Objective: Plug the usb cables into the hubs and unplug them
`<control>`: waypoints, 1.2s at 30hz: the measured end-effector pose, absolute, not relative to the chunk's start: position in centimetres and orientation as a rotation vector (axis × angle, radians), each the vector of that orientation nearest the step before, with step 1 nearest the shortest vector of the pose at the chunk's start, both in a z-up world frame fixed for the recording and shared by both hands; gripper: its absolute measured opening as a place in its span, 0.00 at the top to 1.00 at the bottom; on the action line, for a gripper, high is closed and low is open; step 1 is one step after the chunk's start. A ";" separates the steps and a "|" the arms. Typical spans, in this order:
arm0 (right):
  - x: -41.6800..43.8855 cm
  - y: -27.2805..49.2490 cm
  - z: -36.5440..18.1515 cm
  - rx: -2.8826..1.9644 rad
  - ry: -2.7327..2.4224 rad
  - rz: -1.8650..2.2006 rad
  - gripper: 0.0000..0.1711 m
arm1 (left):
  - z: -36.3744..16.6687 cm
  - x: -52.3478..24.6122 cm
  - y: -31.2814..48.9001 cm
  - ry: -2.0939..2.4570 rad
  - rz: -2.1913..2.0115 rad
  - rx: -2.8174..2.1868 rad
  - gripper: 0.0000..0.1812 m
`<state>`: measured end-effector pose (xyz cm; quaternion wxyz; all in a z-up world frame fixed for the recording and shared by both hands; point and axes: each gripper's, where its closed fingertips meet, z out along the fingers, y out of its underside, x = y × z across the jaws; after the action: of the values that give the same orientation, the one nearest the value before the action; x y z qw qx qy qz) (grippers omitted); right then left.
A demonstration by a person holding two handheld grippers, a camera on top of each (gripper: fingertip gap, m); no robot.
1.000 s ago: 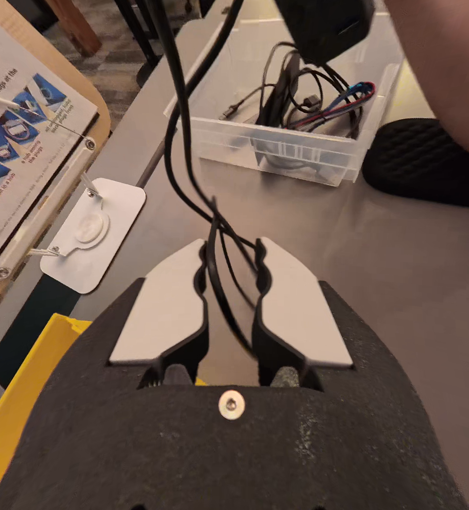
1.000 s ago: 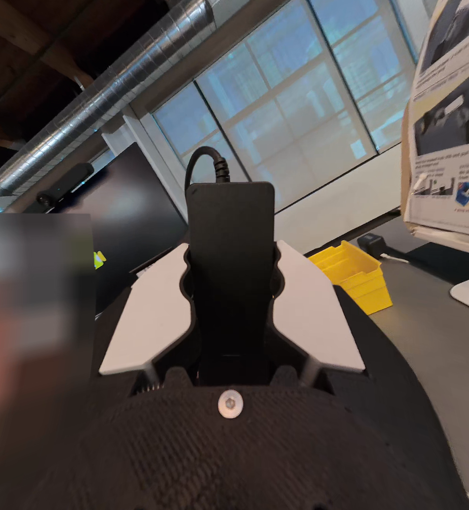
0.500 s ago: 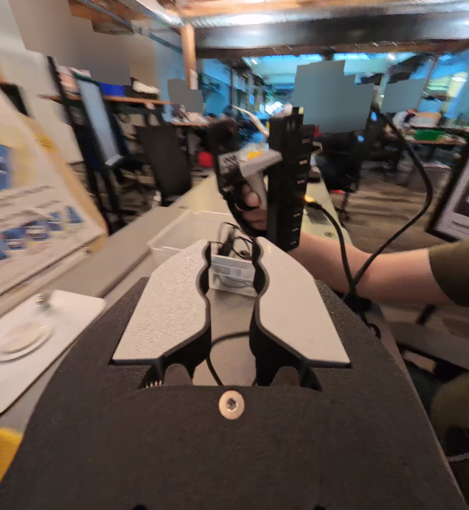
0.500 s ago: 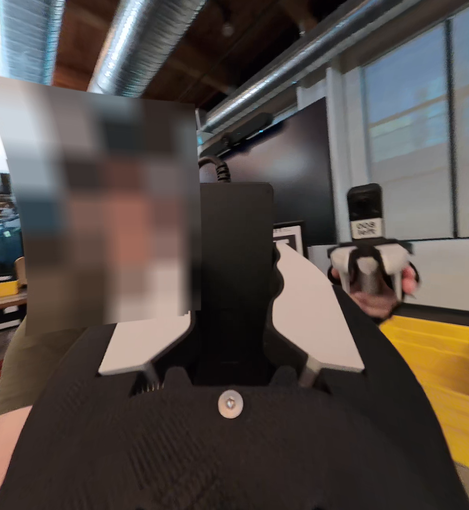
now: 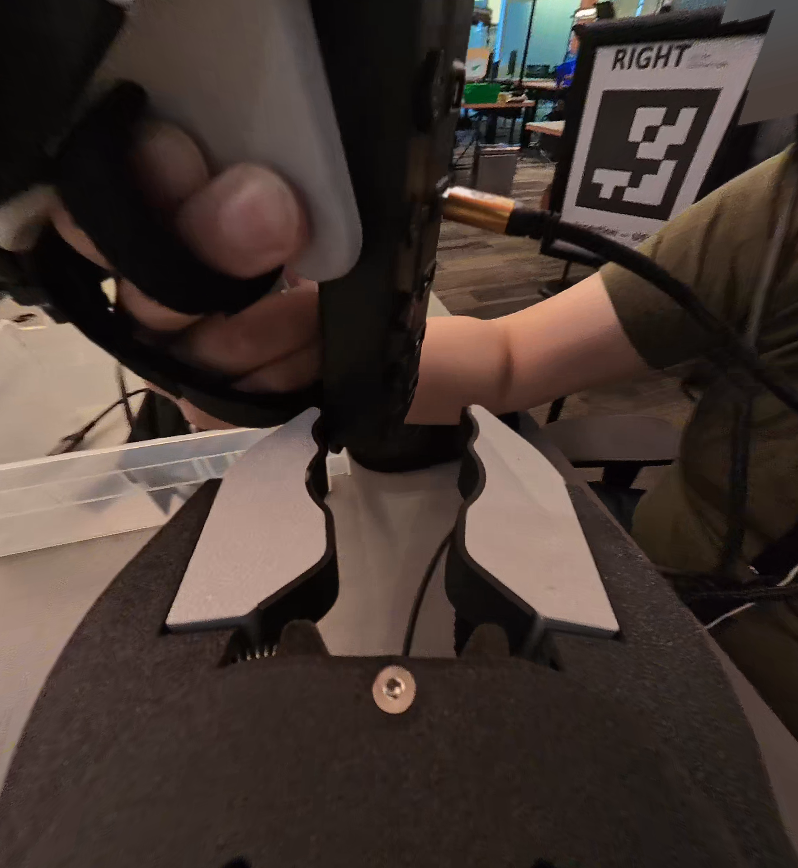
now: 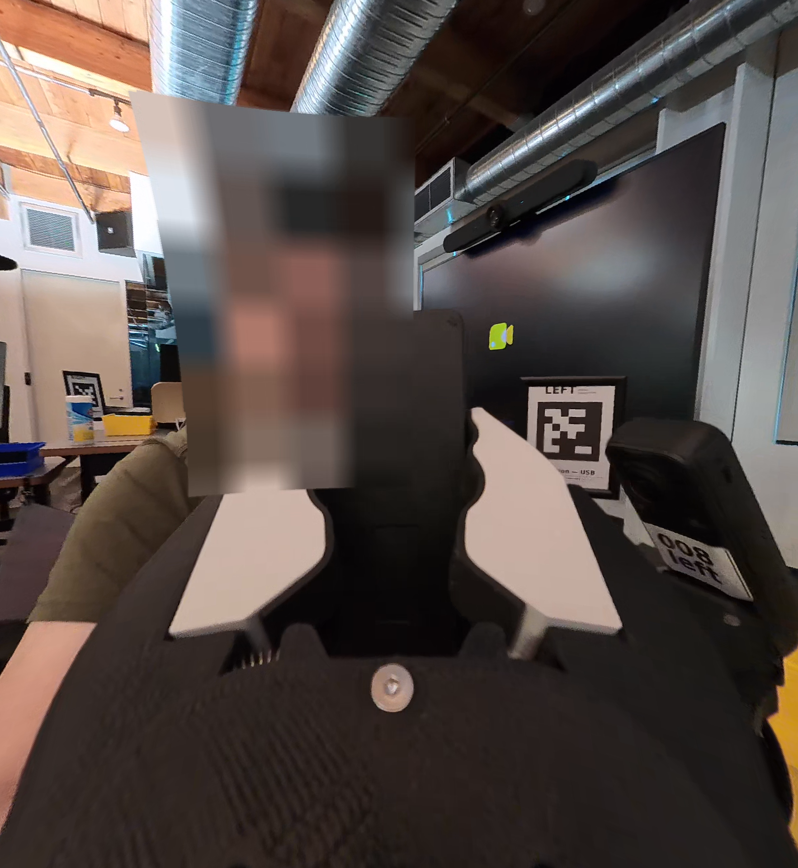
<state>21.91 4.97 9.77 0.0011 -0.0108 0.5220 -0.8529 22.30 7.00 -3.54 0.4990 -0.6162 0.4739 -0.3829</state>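
Workshop table (image 5: 49, 610), clear bin (image 5: 82, 474) at 9 o'clock. Right gripper (image 6: 394, 474) has its jaws clamped on the upright hub (image 6: 415, 422), probably steadying its ports. Left gripper (image 5: 394, 462) jaws sit apart and empty at the hub's lower end, gold-collared cable (image 5: 476, 209) plugged in at 1 o'clock.

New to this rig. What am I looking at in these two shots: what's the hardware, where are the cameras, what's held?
There is no robot arm. A person holds a handheld two-finger gripper in each hand, and each gripper carries a camera looking forward along its fingers.

Left wrist view: the left gripper is open and empty, close under the black USB hub. A gold-tipped cable is plugged into the hub's side. A clear plastic bin sits on the grey table.

Right wrist view: the right gripper is clamped on that hub, pointing up toward the person. The left gripper's camera shows at the right edge.
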 end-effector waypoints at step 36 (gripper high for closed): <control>14.1 14.2 10.4 2.601 2.297 -2.369 0.65 | -1.0 9.6 15.0 0.327 -0.252 -1.826 0.86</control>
<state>14.15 14.22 10.45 -0.5056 0.5341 0.4716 -0.4865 9.63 14.95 -0.98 0.5930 -0.7854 0.1407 -0.1084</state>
